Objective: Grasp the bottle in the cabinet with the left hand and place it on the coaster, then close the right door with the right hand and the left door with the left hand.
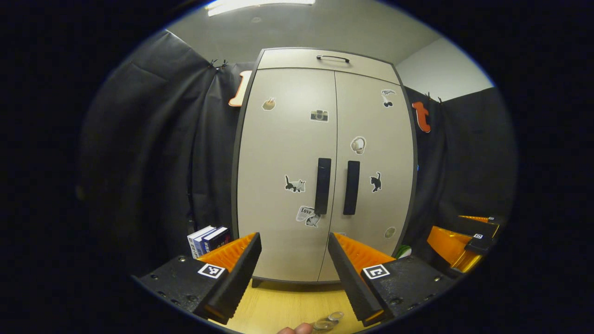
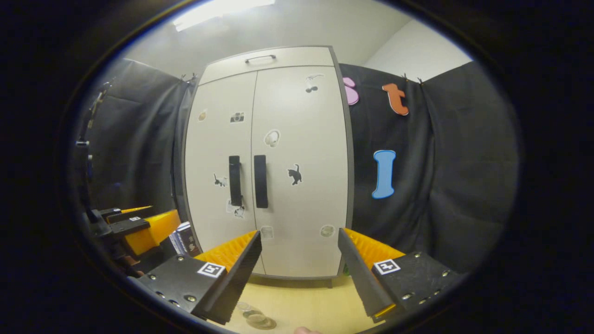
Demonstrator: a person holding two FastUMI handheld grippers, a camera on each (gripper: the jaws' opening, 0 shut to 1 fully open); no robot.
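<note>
The pale grey cabinet (image 1: 325, 171) stands straight ahead with both doors shut, its two black handles (image 1: 323, 185) side by side at the middle. In the right gripper view the cabinet (image 2: 269, 162) sits a little left of centre. My left gripper (image 1: 294, 273) is open and empty, well back from the doors. My right gripper (image 2: 299, 273) is open and empty too. A clear, glassy round object (image 1: 327, 321) lies on the wooden table at the bottom edge; I cannot tell if it is the bottle or the coaster. It appears again as the glassy object (image 2: 257, 320).
Several books (image 1: 209, 239) stand left of the cabinet's foot. The right gripper (image 1: 464, 236) hangs at the far right, and the left gripper (image 2: 134, 227) shows at the left. A fingertip (image 1: 294, 330) pokes in at the bottom. Black cloth walls both sides. The light wooden table (image 1: 278, 306) runs under the grippers.
</note>
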